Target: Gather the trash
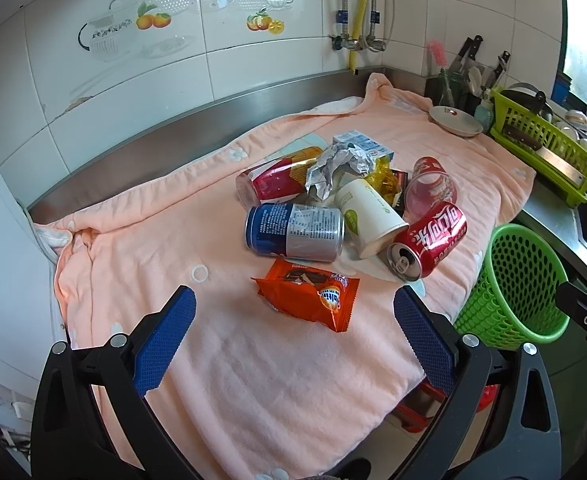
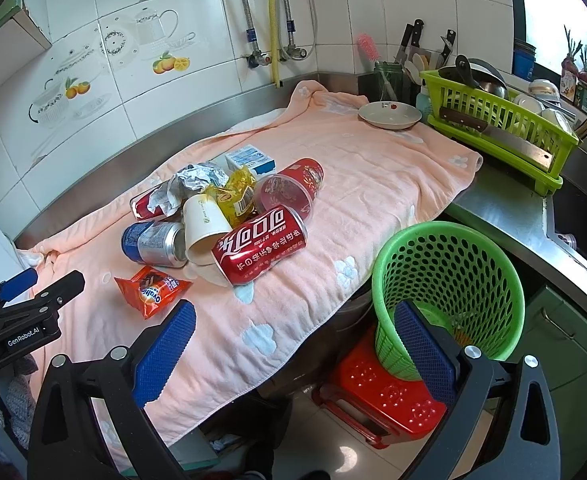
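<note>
L gripper (image 1: 294, 322) hangs over the pink towel (image 1: 221, 360), jaws wide apart w/ nothing between them. Orange snack wrapper (image 1: 307, 294) lies just beyond the tips; blue/silver can (image 1: 295, 232), paper cup (image 1: 367, 216) & red cola can (image 1: 427, 240) sit piled behind the wrapper. Green mesh bin (image 1: 513, 280) stands off the towel's right edge.

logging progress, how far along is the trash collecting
Nothing looks done yet: the green basket on the red stool appears to hold no trash. Nothing is in hand: the left claw and right claw are both open. Left on the pink towel: orange snack wrapper, blue can, red cola can, paper cup and the rest of the pile behind.
</note>
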A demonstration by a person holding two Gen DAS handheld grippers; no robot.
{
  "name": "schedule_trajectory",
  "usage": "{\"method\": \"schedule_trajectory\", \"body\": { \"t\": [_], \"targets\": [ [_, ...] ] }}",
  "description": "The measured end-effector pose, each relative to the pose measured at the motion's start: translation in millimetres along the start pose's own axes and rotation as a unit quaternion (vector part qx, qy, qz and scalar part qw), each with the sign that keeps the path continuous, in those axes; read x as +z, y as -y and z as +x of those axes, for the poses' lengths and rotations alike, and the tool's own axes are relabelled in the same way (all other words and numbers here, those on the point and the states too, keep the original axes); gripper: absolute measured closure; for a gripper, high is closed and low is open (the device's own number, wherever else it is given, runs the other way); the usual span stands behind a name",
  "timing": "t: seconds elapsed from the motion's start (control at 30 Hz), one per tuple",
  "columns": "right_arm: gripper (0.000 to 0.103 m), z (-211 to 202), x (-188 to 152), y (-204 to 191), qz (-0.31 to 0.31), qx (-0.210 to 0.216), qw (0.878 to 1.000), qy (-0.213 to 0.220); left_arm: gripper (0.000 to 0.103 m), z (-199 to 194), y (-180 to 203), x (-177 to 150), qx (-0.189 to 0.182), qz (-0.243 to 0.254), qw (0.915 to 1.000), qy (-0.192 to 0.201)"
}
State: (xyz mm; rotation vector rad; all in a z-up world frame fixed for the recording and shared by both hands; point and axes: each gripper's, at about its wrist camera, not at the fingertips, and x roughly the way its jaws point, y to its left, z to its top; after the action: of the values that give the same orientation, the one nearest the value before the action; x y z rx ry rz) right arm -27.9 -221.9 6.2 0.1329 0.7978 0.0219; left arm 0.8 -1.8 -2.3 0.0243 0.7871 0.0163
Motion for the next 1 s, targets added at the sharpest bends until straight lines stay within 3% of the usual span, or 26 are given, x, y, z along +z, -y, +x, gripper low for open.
{"method": "schedule_trajectory", "body": {
  "t": [0.53, 1.0],
  "targets": [
    [0.006, 2.6, 2.6, -6.2, -0.003, 0.003, 1.000, 0.001, 0.006, 1.2, -5.3, 2.0, 0.004, -0.003, 1.0000, 0.002],
    [0.006, -2.1, 1.4, 7.8, 0.019, -0.020, 1.000, 0.007, 0.006, 3.3, 6.6, 3.9, 0.001, 0.012, 0.9999, 0.006]
  ]
}}
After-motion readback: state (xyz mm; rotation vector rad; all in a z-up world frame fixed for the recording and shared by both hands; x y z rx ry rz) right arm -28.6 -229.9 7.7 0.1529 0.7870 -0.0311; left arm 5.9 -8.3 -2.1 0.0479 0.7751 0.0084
